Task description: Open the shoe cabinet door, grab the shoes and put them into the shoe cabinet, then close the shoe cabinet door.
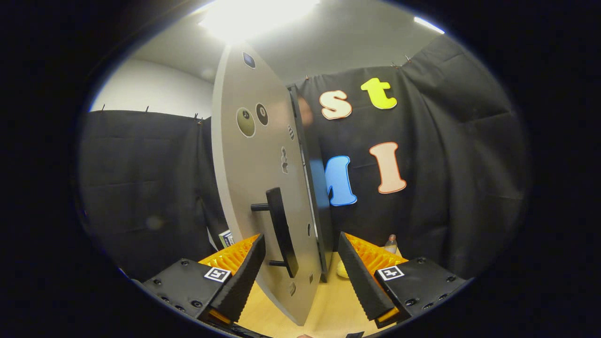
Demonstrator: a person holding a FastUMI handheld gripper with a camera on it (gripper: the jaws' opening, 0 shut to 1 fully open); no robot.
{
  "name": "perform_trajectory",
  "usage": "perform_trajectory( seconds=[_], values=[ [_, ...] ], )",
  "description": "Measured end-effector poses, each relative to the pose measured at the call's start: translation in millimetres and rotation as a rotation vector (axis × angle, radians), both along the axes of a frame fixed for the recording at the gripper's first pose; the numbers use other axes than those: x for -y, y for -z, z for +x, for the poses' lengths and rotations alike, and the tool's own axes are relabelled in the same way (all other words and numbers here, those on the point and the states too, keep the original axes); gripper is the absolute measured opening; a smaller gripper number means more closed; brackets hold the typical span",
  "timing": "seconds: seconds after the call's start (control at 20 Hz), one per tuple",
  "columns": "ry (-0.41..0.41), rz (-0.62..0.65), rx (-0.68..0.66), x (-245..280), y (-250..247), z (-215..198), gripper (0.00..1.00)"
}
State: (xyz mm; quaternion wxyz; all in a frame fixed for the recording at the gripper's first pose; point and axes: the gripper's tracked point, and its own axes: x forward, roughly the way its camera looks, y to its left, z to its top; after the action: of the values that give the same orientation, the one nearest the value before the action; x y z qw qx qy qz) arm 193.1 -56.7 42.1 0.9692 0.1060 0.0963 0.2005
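Grey shoe cabinet door (256, 178) stands swung out edge-on over the wooden tabletop (328, 305), its black handle (281, 230) facing left. Hand-held gripper (300, 277) spread wide, holding nothing; door's lower edge sits between the fingers, handle just ahead of the left finger.

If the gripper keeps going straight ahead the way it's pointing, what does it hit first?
Most likely the black handle on the cabinet door, which stands edge-on between the open gripper's fingers. Depth is hard to judge here.

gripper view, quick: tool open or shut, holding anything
Tool: open, fingers spread on either side of the cabinet door, its black handle between them; neither finger presses on it, so nothing is held.
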Motion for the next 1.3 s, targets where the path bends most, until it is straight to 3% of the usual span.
perform_trajectory(
  seconds=[0.25, 1.05, 1.3],
  values=[
    [-0.087, 0.028, -0.034, -16.3, 5.5, 5.4, 0.95],
    [-0.209, -0.029, -0.012, -91.9, -1.0, 0.8, 0.96],
    [-0.255, 0.011, -0.024, -127.3, -2.6, 6.1, 0.96]
  ],
)
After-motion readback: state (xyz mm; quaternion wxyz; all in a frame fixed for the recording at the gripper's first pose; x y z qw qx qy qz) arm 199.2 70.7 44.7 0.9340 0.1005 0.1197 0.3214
